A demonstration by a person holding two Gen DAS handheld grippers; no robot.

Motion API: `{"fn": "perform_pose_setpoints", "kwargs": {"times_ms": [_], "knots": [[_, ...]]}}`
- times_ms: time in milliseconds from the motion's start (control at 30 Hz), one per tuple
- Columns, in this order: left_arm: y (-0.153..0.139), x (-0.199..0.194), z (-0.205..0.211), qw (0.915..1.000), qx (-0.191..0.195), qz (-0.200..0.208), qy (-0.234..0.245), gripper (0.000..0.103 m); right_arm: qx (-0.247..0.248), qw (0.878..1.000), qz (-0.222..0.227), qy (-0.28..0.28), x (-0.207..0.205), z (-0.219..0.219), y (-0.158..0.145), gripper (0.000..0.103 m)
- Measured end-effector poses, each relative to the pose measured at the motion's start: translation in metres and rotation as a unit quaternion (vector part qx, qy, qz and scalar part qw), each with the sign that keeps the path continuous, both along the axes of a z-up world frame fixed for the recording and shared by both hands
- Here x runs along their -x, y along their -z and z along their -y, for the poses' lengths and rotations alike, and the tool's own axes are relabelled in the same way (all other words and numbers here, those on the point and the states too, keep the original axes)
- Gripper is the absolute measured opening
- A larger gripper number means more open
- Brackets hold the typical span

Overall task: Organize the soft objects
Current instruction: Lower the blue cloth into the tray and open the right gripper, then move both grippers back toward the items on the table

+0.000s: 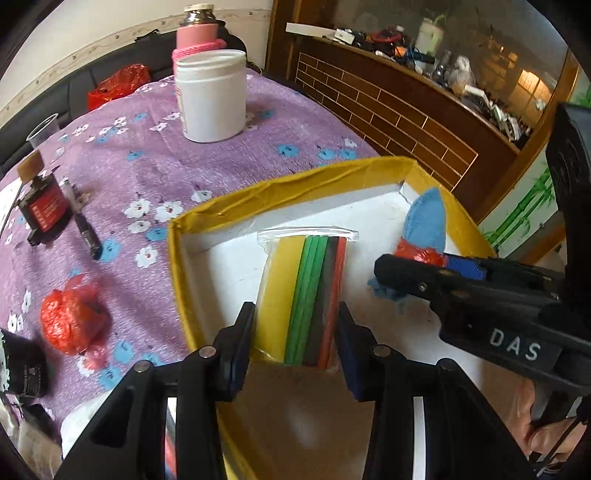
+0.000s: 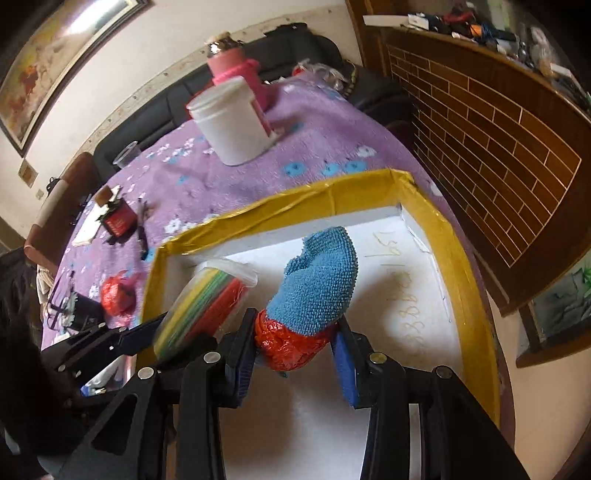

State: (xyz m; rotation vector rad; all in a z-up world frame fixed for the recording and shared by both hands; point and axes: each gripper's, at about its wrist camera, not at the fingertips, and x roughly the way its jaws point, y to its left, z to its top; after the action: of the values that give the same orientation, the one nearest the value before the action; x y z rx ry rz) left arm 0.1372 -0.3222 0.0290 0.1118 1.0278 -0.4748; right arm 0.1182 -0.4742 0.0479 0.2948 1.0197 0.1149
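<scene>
A clear bag of coloured foam sheets (image 1: pixel 280 280), yellow, green, grey and red, is pinched between the pads of my left gripper (image 1: pixel 295 332) and hangs over the left part of the white box with a yellow taped rim (image 1: pixel 295 181). My right gripper (image 2: pixel 295 345) is shut on a red plastic bag (image 2: pixel 291 343) with a blue nubby cloth (image 2: pixel 321 280) sticking out of it, over the middle of the box (image 2: pixel 295 195). Each view shows the other hand: the right gripper (image 1: pixel 399 264) at the right, the left gripper (image 2: pixel 166 332) with the foam sheets (image 2: pixel 199 306) at the left.
On the purple flowered tablecloth (image 1: pixel 147 166) stand a white jar (image 1: pixel 212 96), a pink-sleeved bottle (image 1: pixel 195 33) and a plastic cup (image 1: pixel 42 129). A second red bag bundle (image 1: pixel 70 321), a red-and-black box (image 1: pixel 44 210) and a pen (image 1: pixel 85 232) lie left of the box. A brown tiled counter (image 1: pixel 406 122) rises behind.
</scene>
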Motion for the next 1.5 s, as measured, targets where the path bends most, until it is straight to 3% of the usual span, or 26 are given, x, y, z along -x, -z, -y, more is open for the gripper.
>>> {"fn": "perform_pose_setpoints", "kwargs": {"times_ms": [233,300,367,533,733,833,1000,1067,1167,1367,1500], "knots": [[0.009,-0.005,0.007,0.9999,-0.011,-0.002,0.001,0.041,-0.003,1.000,-0.012,-0.001,-0.006,0.008,0.009,0.047],[0.009,-0.004,0.007,0.9999,-0.011,-0.001,0.005,0.046,-0.007,1.000,-0.014,0.000,-0.007,0.010,0.009,0.052],[0.008,-0.004,0.007,0.9999,-0.009,0.002,0.005,0.053,-0.005,1.000,-0.012,0.002,-0.007,0.012,0.008,0.064],[0.003,0.001,0.004,1.0000,-0.002,0.001,0.004,0.057,-0.006,1.000,0.001,0.005,-0.001,0.013,0.001,0.067],[-0.016,0.020,-0.015,0.9994,0.024,0.022,-0.008,0.057,0.022,0.997,0.070,0.008,0.036,0.002,-0.041,0.068],[-0.024,0.035,-0.027,0.9987,0.036,0.035,-0.011,0.058,0.034,0.993,0.113,0.003,0.063,-0.012,-0.062,0.088],[-0.038,0.066,-0.052,0.9966,0.054,0.060,-0.017,0.059,0.097,0.972,0.212,0.015,0.121,-0.045,-0.092,0.093],[-0.044,0.080,-0.064,0.9953,0.059,0.073,-0.020,0.060,0.083,0.969,0.233,0.016,0.144,-0.058,-0.094,0.096],[-0.053,0.104,-0.085,0.9928,0.063,0.099,-0.025,0.061,0.055,0.966,0.252,0.012,0.166,-0.071,-0.090,0.096],[-0.062,0.147,-0.132,0.9885,0.079,0.123,-0.037,0.067,-0.011,0.971,0.241,0.005,0.185,-0.089,-0.077,0.096],[-0.058,0.170,-0.163,0.9872,0.082,0.127,-0.051,0.067,-0.001,0.967,0.254,-0.019,0.201,-0.121,-0.072,0.096]]}}
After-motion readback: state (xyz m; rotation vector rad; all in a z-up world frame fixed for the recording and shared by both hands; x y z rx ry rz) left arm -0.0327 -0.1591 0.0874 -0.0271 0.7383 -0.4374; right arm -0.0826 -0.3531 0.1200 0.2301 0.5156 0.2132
